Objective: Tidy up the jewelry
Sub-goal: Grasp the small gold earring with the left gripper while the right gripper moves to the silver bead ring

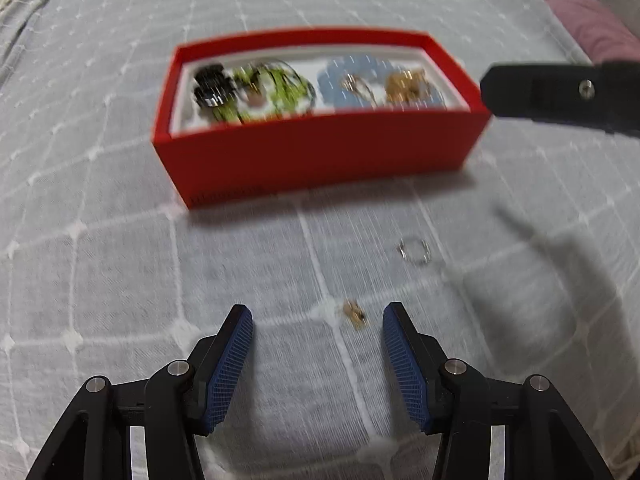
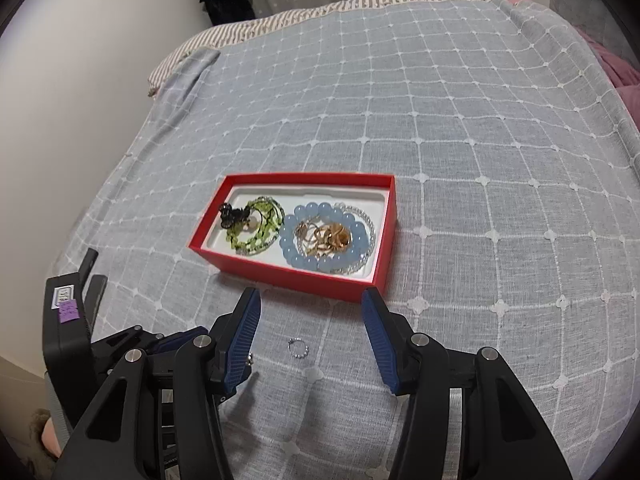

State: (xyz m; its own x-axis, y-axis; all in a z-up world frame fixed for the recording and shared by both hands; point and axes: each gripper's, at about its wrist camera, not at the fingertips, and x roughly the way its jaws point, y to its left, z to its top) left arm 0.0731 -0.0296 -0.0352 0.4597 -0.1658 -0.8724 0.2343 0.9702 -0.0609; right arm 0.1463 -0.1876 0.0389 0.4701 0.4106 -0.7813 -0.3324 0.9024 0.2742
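Red box (image 2: pixel 296 276) on bed (image 2: pixel 460 140), holds green bead strand (image 2: pixel 256 224), blue bead bracelet (image 2: pixel 328 240), gold pieces (image 2: pixel 332 238). Silver ring (image 2: pixel 298 348) loose on bedspread, on near side of box, between prongs of right tongs (image 2: pixel 312 300), untouched; right tongs released. Small gold piece (image 1: pixel 354 312) just ahead of left tongs (image 1: pixel 318 316), nearer their right pad. Left tongs released, empty.
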